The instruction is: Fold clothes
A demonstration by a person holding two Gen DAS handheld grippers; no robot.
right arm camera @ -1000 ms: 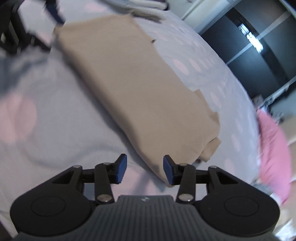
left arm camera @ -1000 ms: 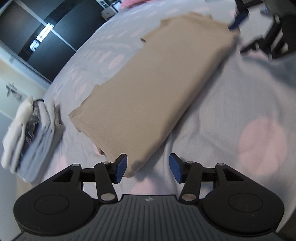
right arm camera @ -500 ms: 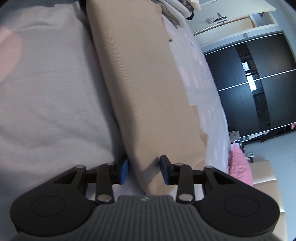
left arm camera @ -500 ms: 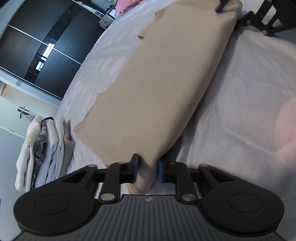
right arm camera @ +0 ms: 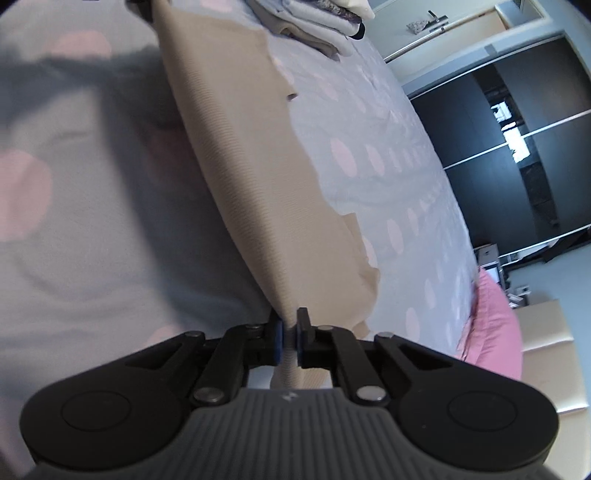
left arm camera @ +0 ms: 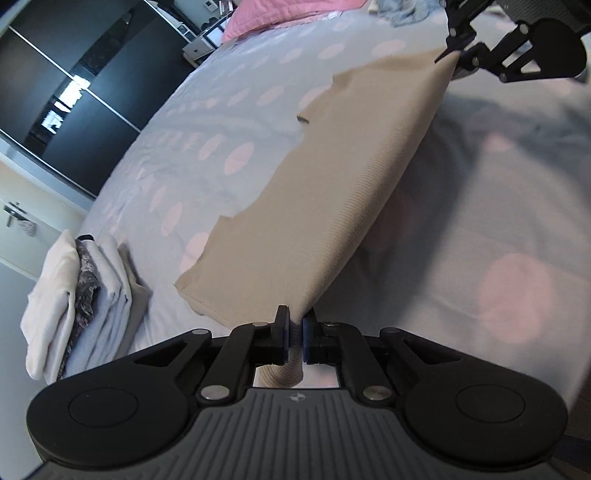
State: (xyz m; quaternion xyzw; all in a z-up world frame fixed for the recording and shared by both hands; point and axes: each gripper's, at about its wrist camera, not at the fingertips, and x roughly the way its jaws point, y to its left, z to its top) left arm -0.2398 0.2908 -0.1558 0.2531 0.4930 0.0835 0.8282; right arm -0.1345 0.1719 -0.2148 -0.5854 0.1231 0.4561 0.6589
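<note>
A folded beige garment (left arm camera: pixel 325 192) (right arm camera: pixel 251 166) lies lengthwise on a grey bedspread (left arm camera: pixel 480 184) with pink dots. Its near long edge is raised off the bed and hangs taut between both grippers. My left gripper (left arm camera: pixel 294 317) pinches one corner of that edge; its jaws are closing, with the pads pressing on the cloth. My right gripper (right arm camera: pixel 289 328) grips the opposite corner the same way, jaws closing on the fabric. In the left wrist view the right gripper (left arm camera: pixel 448 51) shows at the far end of the garment. The garment's far edge rests on the bedspread (right arm camera: pixel 74 240).
A stack of folded clothes (left arm camera: pixel 77 295) (right arm camera: pixel 321 22) sits on the bed beyond the left end of the garment. A pink pillow (left arm camera: pixel 280 18) (right arm camera: pixel 491 325) lies past the right end. Dark wardrobe doors (left arm camera: pixel 55 103) (right arm camera: pixel 517 147) stand behind the bed.
Both grippers went from open above the garment to shut on its near corners. They have since risen, lifting that edge off the bed.
</note>
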